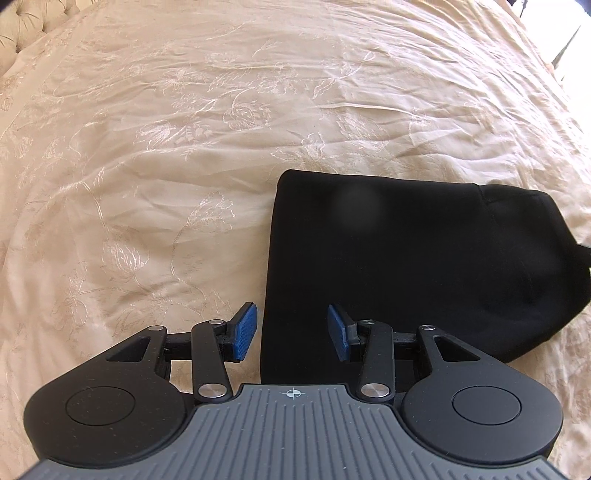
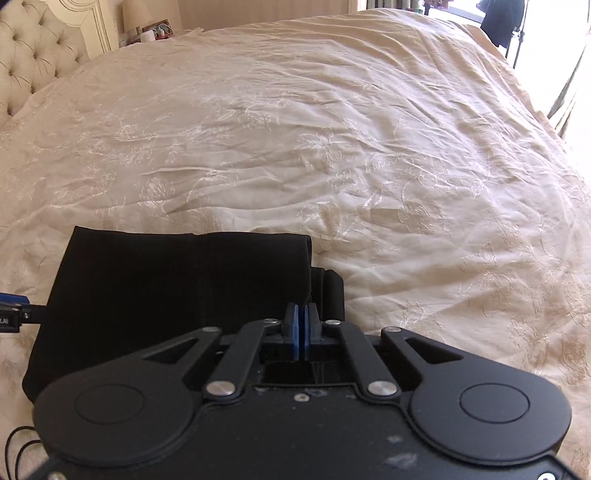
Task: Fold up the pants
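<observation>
The black pants (image 1: 417,266) lie folded into a compact rectangle on the cream bedspread (image 1: 184,147). My left gripper (image 1: 291,330) is open, its blue pads straddling the near left edge of the pants without gripping them. In the right wrist view the pants (image 2: 177,288) lie at lower left with the layered folded ends at their right side. My right gripper (image 2: 303,330) is shut, pads together with no cloth visible between them, above the near right part of the pants. A bit of the left gripper (image 2: 13,314) shows at the left edge.
The embroidered cream bedspread (image 2: 332,147) covers the whole bed. A tufted headboard (image 2: 33,55) stands at far left, with a nightstand and lamp (image 2: 147,26) beside it. The bed's right edge and a bright window (image 2: 554,55) are at far right.
</observation>
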A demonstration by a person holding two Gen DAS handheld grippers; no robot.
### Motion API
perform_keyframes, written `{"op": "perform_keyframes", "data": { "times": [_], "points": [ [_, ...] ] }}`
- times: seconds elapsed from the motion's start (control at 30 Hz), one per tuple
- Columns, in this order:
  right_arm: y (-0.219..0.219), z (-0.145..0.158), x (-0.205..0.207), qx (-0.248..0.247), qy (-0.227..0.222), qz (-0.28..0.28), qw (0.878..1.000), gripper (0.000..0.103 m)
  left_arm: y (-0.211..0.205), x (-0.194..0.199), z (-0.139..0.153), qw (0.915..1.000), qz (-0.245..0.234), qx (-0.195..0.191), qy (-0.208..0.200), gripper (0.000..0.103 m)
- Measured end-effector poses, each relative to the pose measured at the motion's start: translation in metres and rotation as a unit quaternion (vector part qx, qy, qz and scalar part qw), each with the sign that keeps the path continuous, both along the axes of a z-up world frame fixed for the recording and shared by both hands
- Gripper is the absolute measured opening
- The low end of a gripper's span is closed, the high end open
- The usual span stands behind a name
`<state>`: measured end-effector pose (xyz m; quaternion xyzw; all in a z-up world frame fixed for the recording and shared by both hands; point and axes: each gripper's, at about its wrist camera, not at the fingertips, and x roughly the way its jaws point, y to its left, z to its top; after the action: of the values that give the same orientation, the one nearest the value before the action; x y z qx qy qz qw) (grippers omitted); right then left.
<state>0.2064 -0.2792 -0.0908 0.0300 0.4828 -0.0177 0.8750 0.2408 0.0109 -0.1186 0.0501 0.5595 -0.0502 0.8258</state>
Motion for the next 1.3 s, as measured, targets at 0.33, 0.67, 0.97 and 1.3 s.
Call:
{"op": "perform_keyframes", "data": {
  "times": [0.33,0.67,0.97,1.3],
  "points": [
    [-0.012,-0.032,-0.011,-0.009,0.059,-0.037,0.998,0.001,-0.014,0.005,-0.008,0.9998,-0.020,-0.009,0.004,0.041],
    [-0.047,-0.017,-0.022,0.004,0.034,-0.067,0.997,0.007,-0.019,0.008,-0.015,0.9995,-0.031,-0.003,0.002,0.041],
    [-0.002,-0.003,-0.007,0.045,0.005,-0.031,0.999,0.010,-0.006,0.056,-0.006,0.9984,0.021,0.011,-0.051,0.041],
    [0.021,-0.010,-0.007,0.052,0.016,-0.008,0.998,0.010,-0.012,0.094,-0.051,0.9985,0.011,0.051,-0.014,0.041]
  ]
}}
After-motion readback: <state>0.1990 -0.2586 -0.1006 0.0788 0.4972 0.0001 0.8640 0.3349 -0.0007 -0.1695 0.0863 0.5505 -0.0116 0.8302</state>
